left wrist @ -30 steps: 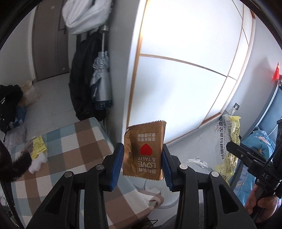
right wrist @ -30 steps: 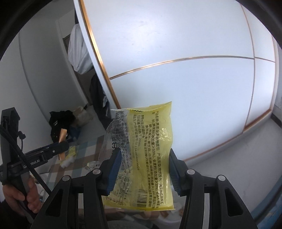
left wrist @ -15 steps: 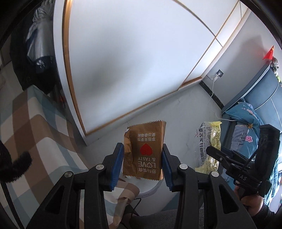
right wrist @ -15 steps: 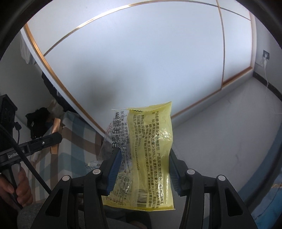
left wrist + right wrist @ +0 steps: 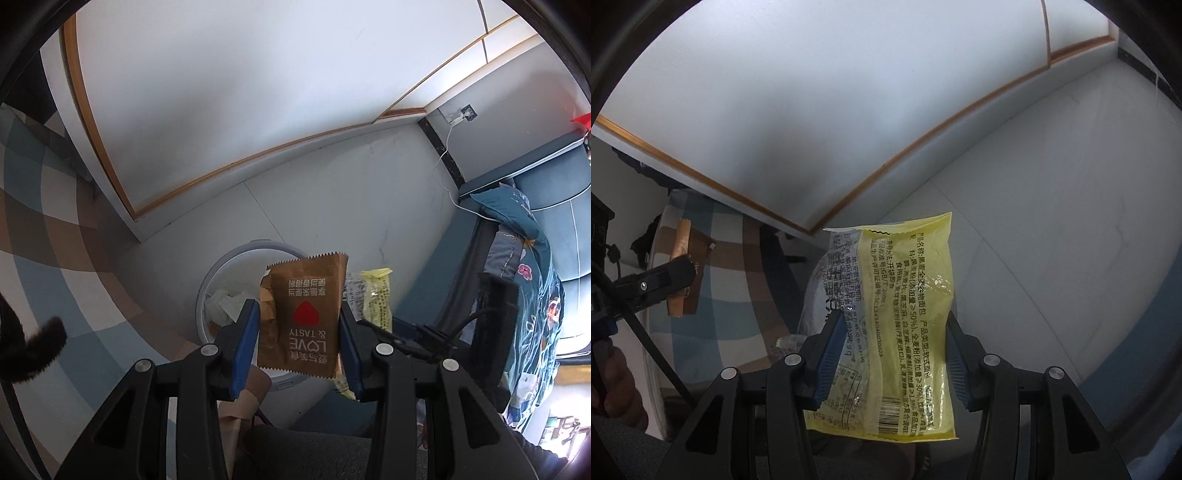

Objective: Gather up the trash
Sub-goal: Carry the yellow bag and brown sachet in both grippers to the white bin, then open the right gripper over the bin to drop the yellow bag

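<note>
1. Pale floor [image 5: 332,206] runs ahead of both jaws to a white wardrobe door [image 5: 240,92]; a checked blanket [image 5: 55,266] lies to their left.
2. The left gripper [image 5: 299,332] clamps a brown snack wrapper [image 5: 303,314], which hides much of the white bin [image 5: 236,266] beyond.
3. The right gripper [image 5: 892,347] pinches a yellow bread bag [image 5: 905,321]; whatever lies under it is hidden.

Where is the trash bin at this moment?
In the left wrist view, the white trash bin stands on the floor just behind the brown wrapper held in the left gripper, beside the checked cloth.
</note>
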A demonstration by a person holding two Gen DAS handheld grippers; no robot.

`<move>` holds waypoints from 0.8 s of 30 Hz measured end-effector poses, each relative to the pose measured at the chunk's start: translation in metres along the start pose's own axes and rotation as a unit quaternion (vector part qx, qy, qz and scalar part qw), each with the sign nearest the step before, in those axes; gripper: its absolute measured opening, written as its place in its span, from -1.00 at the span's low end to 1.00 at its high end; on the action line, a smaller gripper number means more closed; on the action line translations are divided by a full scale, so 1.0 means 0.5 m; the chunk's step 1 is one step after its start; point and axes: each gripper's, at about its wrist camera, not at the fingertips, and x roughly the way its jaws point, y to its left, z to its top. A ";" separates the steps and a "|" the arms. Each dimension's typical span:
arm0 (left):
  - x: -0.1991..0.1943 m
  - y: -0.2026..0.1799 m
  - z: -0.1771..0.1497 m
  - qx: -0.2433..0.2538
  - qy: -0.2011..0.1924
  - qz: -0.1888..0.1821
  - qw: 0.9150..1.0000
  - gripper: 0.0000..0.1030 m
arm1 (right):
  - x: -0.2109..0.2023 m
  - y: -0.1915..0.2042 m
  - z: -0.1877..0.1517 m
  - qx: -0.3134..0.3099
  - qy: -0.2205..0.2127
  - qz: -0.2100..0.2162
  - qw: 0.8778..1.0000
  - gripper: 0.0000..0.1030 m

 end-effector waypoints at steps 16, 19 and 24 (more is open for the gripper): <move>0.029 0.030 0.006 -0.053 0.025 -0.032 0.998 -0.29 | 0.078 -0.005 0.016 -0.008 0.060 0.019 0.998 0.39; 0.036 0.032 0.005 -0.052 0.028 -0.029 0.998 -0.29 | 0.081 -0.009 0.014 -0.005 0.063 0.025 0.998 0.44; 0.047 0.041 0.001 -0.055 0.034 -0.026 0.998 -0.29 | 0.078 -0.016 0.006 -0.002 0.064 0.025 0.998 0.45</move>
